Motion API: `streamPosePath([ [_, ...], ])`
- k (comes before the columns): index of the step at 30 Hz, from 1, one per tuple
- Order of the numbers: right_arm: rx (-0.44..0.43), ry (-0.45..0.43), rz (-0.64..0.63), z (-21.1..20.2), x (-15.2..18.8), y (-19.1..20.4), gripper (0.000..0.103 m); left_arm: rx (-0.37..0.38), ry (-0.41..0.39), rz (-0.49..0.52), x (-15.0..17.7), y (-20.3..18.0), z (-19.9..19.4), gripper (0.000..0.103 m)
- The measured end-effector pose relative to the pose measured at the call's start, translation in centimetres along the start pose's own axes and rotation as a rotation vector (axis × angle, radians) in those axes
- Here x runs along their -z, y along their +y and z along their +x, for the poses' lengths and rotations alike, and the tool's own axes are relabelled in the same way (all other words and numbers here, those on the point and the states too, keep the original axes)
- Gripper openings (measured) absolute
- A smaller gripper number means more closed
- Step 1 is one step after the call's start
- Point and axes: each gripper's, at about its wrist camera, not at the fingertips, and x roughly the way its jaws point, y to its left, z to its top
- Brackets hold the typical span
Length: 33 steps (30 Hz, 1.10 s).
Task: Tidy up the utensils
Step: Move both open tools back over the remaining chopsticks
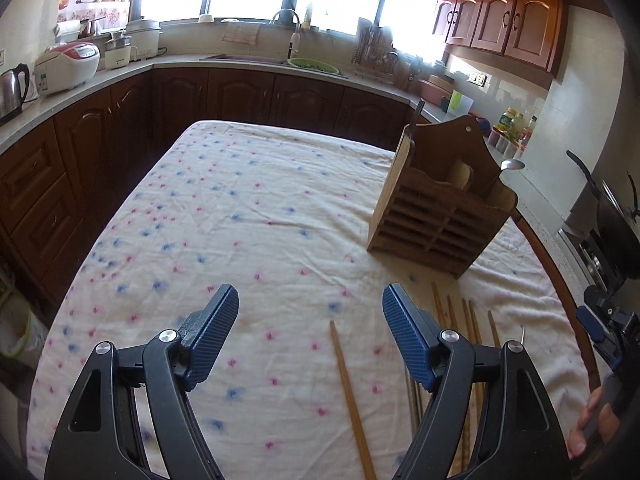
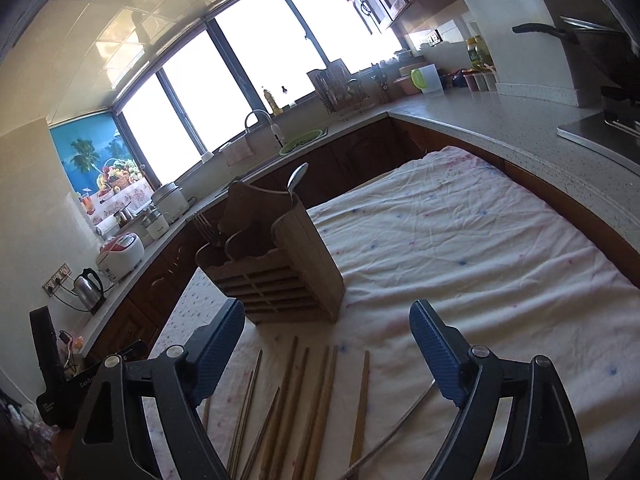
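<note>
A wooden utensil holder (image 1: 440,212) stands on the cloth-covered table (image 1: 240,200); a metal spoon (image 1: 513,165) and chopsticks (image 1: 418,110) stick out of it. It also shows in the right wrist view (image 2: 280,260), with the spoon (image 2: 298,176). Several wooden chopsticks (image 2: 304,408) and a thin metal utensil (image 2: 400,424) lie on the cloth in front of it. One chopstick (image 1: 352,400) lies between my left gripper's fingers. My left gripper (image 1: 310,300) is open and empty above the cloth. My right gripper (image 2: 326,316) is open and empty above the loose chopsticks.
Kitchen counters wrap around the table, with a kettle (image 1: 12,88), rice cooker (image 1: 66,66), sink (image 1: 280,60) and dish rack (image 1: 376,56). A stove with a wok (image 2: 600,40) is on the right. The right gripper shows at the left view's edge (image 1: 608,328).
</note>
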Motion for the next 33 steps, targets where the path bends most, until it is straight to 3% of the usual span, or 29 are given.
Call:
streamPosePath([
  [11, 0.057, 0.097, 0.037, -1.5, 3.5, -1.9, 0.086, -0.002, 0.091, -0.012, 3.7, 0.2, 0.0, 0.076],
  [18, 0.062, 0.155, 0.067, -0.3, 4.6, -2.7, 0.086, -0.004, 0.136, -0.009, 3.9, 0.2, 0.9, 0.076],
  [29, 0.142, 0.2, 0.026, 1.8, 4.4, -3.1, 0.085, -0.002, 0.203, 0.029, 3.6, -0.8, 3.2, 0.076],
  [33, 0.184, 0.242, 0.004, 3.4, 4.3, -3.3, 0.072, 0.003, 0.232, 0.044, 3.3, -1.3, 4.4, 0.068],
])
